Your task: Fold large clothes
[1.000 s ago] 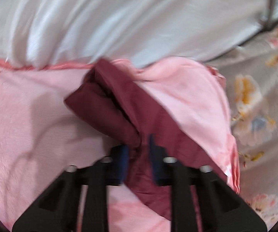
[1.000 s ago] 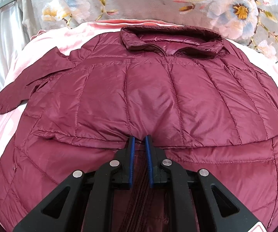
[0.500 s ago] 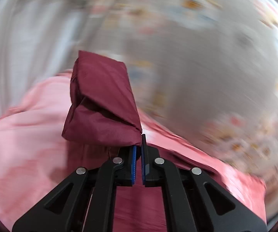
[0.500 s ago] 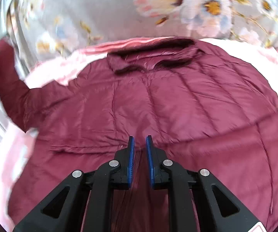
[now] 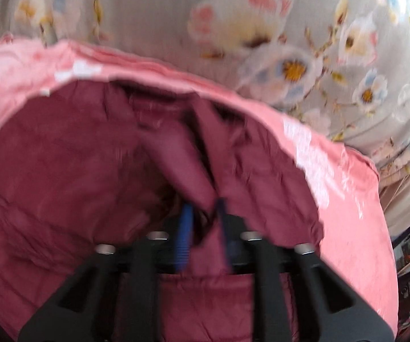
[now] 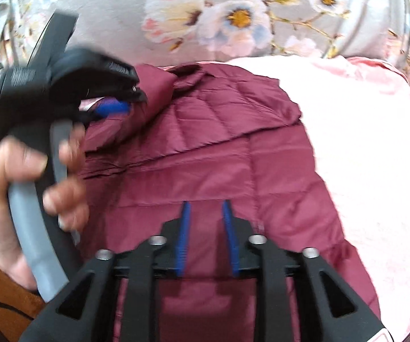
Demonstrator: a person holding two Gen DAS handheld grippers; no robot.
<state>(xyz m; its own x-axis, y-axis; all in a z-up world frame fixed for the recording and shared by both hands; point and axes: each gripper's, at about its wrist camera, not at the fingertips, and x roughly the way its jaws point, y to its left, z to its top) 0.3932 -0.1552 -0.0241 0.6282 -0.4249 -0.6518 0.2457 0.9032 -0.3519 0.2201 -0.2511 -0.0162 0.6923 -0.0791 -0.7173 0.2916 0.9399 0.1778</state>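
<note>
Jacket: a maroon quilted jacket lies spread on a pink blanket. It fills the centre and lower part of the right wrist view.
Sleeve: a sleeve lies folded across the upper left of the jacket's body. Its end sits at the left gripper in the upper left of that frame.
Collar: the collar shows just right of the sleeve, near the top centre edge of the jacket.
Left gripper, state: in the left wrist view the left gripper has its blue pads set apart, with a ridge of maroon cloth running between them. The frame is blurred, and I cannot tell whether the pads pinch the cloth.
Left hand: the left hand wraps the grey handle at the left edge of the right wrist view, over the jacket's left side.
Right gripper, state: the right gripper hovers over the lower middle of the jacket with its jaws parted and nothing between them.
Jacket edges: the right edge runs from the top centre down toward the lower right, with a jagged corner at mid height. In the left wrist view the far edge of the jacket curves in an arc across the middle.
Open room: a wide band of bare pink blanket lies right of the jacket. In the left wrist view a narrower strip of blanket borders the arc.
Beyond the blanket: a grey floral sheet fills the top of both frames, and meets the blanket edge.
</note>
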